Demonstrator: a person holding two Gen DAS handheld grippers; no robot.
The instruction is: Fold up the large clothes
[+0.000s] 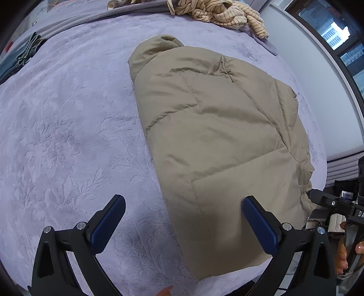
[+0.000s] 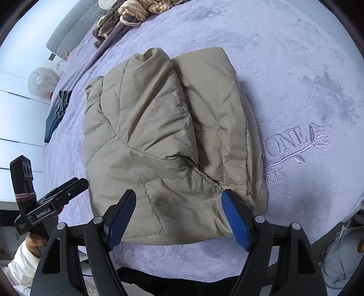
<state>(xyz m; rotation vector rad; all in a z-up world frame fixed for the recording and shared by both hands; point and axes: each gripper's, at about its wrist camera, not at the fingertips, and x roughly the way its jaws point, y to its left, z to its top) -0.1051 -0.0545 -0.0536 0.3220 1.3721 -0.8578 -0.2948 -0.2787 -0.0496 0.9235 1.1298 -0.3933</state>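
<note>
- Khaki puffer jacket (image 2: 168, 141) lies partly folded on the lavender bedspread (image 1: 68, 127), long axis running near to far, hem at the near edge.
- Right gripper (image 2: 179, 218) is closer, spread wide over the hem, gripping nothing.
- Left gripper (image 1: 184, 223) is wide apart, empty, straddling the jacket's left edge.

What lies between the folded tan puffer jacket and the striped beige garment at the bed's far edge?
Only bare lavender embossed bedspread separates the tan puffer jacket from the striped beige garment, seen in the left wrist view.
</note>
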